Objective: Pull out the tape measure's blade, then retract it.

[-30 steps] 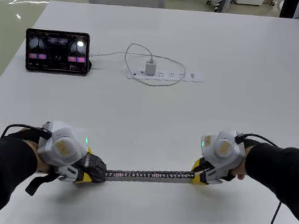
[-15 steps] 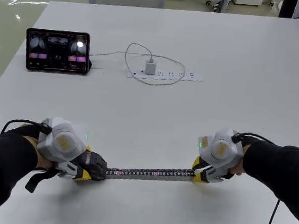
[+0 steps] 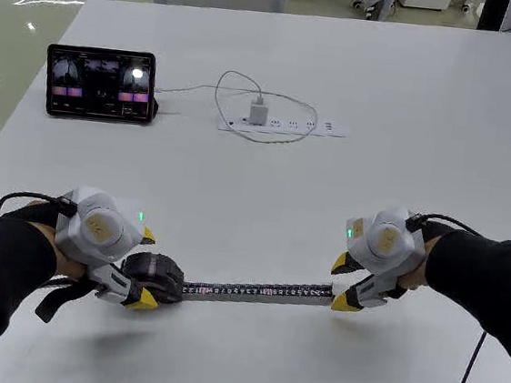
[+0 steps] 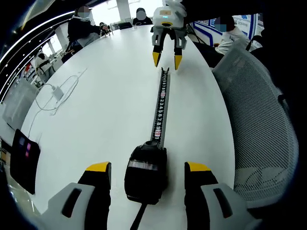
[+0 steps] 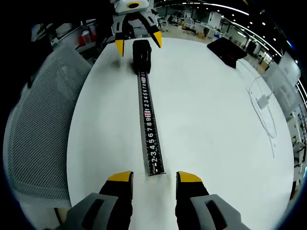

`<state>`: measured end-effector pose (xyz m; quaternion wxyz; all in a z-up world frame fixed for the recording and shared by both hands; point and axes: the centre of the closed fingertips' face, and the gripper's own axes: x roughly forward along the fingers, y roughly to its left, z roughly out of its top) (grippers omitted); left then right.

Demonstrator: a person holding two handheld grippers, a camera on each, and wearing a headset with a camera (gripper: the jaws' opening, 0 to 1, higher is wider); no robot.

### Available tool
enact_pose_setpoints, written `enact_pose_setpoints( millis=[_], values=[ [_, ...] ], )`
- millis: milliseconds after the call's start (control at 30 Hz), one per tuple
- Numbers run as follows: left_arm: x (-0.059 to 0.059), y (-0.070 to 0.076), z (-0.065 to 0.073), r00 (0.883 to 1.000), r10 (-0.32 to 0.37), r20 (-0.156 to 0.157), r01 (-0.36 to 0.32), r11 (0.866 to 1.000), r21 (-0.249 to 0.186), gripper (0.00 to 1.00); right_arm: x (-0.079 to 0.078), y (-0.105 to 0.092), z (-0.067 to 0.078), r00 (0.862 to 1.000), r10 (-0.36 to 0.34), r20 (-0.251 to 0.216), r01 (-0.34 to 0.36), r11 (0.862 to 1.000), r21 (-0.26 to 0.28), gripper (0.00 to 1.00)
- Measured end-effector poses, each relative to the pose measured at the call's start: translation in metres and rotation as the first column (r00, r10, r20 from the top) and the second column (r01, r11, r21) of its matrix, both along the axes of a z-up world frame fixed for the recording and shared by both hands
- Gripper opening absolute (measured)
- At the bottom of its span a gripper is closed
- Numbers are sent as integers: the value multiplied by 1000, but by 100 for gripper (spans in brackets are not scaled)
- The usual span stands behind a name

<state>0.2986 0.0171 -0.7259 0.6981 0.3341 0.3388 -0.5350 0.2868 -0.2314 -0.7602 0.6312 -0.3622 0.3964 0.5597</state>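
Since the earlier frames both grippers have let go. The left gripper (image 3: pixel 144 268), previously closed on the tape measure (image 4: pixel 146 170), now has its jaws apart, one on each side of the black case with a clear gap on both flanks. The right gripper (image 3: pixel 341 284), previously pinching the blade (image 3: pixel 259 292), has also spread its jaws and lifted slightly. The blade's end hook (image 5: pixel 156 171) lies on the worktop (image 3: pixel 382 122) just ahead of that opening, touching neither jaw. The tape measure rests flat near the front edge of the worktop with its blade drawn out in a straight line towards the right gripper, numbers facing up. A tablet (image 3: pixel 100 84) and a power strip (image 3: pixel 281 126) with its looped cable sit well apart at the back and do not affect the work. Assessment: the pull-out appears complete and retraction is still to be done. The blade holds its length unaided (whether by a lock or by friction cannot be told from these views). Handling: the case looks compact, rigid and fairly weighty, and its broad flanks offer the surest place to clamp. The blade is thin, springy metal, stiff along its length but liable to kink and slippery on its faces. It is best taken at the hook end and fed back under control, since a free recoil could whip the hook into the case.
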Motion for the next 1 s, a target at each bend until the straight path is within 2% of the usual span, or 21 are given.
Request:
enact_pose_setpoints(
  millis=[100, 167, 300, 367, 400, 467, 533, 633, 667, 700, 733, 767, 800, 867, 900, 1000],
  values=[
    [-1, 3, -1, 999, 37, -18, -37, 999, 1, 69, -1, -4, 0, 1000, -28, 10, 28, 1000, 2, 34],
    [-1, 7, -2, 997, 67, -32, -67, 998, -5, 75, -3, -4, 1, 997, -81, 13, 81, 996, 32, 36],
    [-7, 13, -4, 991, 117, -68, -119, 993, -15, 78, -10, -10, -1, 990, -142, 0, 142, 988, 58, 40],
    [-10, 15, -5, 987, 138, -80, -141, 990, -23, 80, -10, -11, 0, 980, -201, -5, 201, 976, 89, 43],
    [-12, 16, -5, 984, 151, -92, -155, 987, -32, 81, -9, -12, 2, 970, -243, -10, 242, 963, 115, 44],
    [-17, 16, -5, 980, 164, -114, -171, 984, -54, 83, -7, -16, 3, 958, -287, -4, 284, 948, 144, 47],
    [-19, 17, -5, 978, 173, -115, -180, 982, -59, 85, -9, -20, 3, 955, -297, 0, 294, 945, 144, 50],
    [-22, 18, -4, 968, 208, -139, -221, 972, -80, 89, -10, -22, 7, 940, -340, -1, 335, 926, 176, 53],
    [-21, 19, -3, 962, 233, -145, -248, 964, -92, 91, -8, -22, 9, 930, -368, -5, 362, 912, 194, 55],
    [-21, 18, -2, 958, 244, -151, -261, 959, -107, 93, -7, -22, 10, 925, -379, -3, 372, 905, 206, 57],
    [-22, 16, 0, 943, 282, -178, -307, 942, -133, 94, -8, -22, 12, 921, -389, -3, 380, 900, 215, 59],
    [-22, 15, 2, 934, 297, -199, -329, 932, -151, 95, -9, -22, 12, 919, -393, -2, 384, 897, 220, 62],
    [-21, 13, 4, 923, 321, -212, -360, 915, -181, 97, -9, -22, 13, 916, -401, 2, 390, 892, 231, 64],
    [-21, 14, 6, 916, 338, -215, -380, 905, -194, 99, -10, -24, 12, 912, -411, 11, 397, 887, 238, 68],
    [-21, 13, 8, 906, 356, -230, -404, 888, -218, 99, -11, -25, 12, 907, -420, 20, 403, 882, 245, 71],
    [-18, 15, 14, 888, 397, -231, -451, 851, -269, 99, -12, -31, 10, 882, -471, 19, 452, 856, 250, 81]
  ],
)
